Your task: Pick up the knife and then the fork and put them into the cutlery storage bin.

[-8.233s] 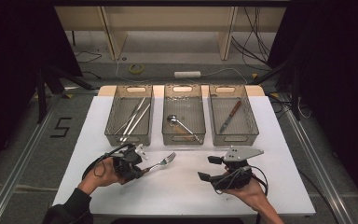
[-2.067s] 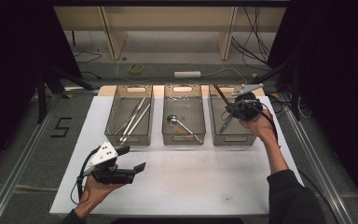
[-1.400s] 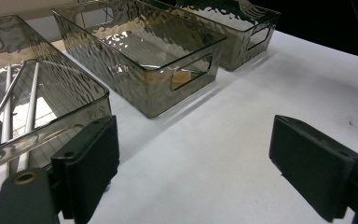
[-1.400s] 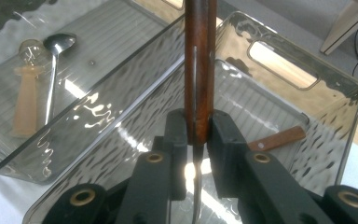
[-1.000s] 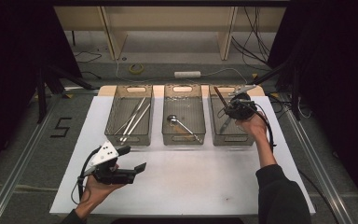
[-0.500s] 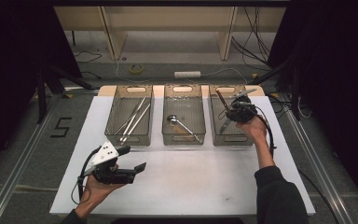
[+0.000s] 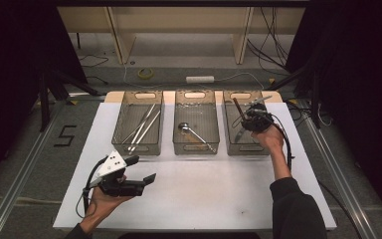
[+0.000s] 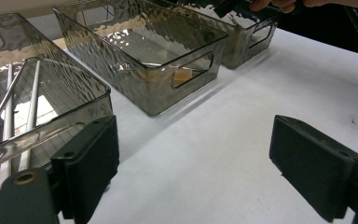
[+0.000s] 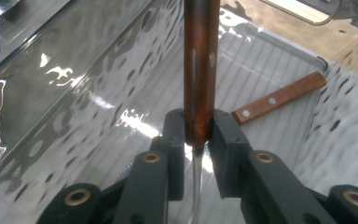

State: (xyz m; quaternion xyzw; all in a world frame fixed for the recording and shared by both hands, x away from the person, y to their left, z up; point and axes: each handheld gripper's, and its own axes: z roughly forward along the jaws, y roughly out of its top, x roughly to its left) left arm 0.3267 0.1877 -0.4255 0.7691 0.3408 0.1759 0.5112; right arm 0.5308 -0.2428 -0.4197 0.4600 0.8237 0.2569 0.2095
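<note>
My right gripper (image 7: 249, 119) hangs over the right bin (image 7: 243, 147) with its jaws on the brown wooden handle of a knife (image 9: 200, 70). The handle (image 7: 237, 106) points up and away, and the blade runs down between the jaws toward the bin floor. The jaws have just been opening a little, with the handle still touching both pads (image 9: 223, 135). A second wooden-handled knife (image 9: 279, 97) lies flat in the same bin. My left gripper (image 7: 143, 169) rests in a hand near the table's front left, open with nothing between its jaws (image 8: 193, 172).
Three smoky clear bins stand in a row at the back of the white table (image 7: 204, 194). The left bin (image 7: 138, 124) holds several long metal utensils (image 8: 7, 107). A spoon (image 7: 191, 130) lies in the middle bin (image 7: 195, 144). Cables lie on the floor behind.
The right gripper with the knife has sunk slightly toward the right bin over the last second. The left gripper has kept still; the fork it held long before is gone from it.
</note>
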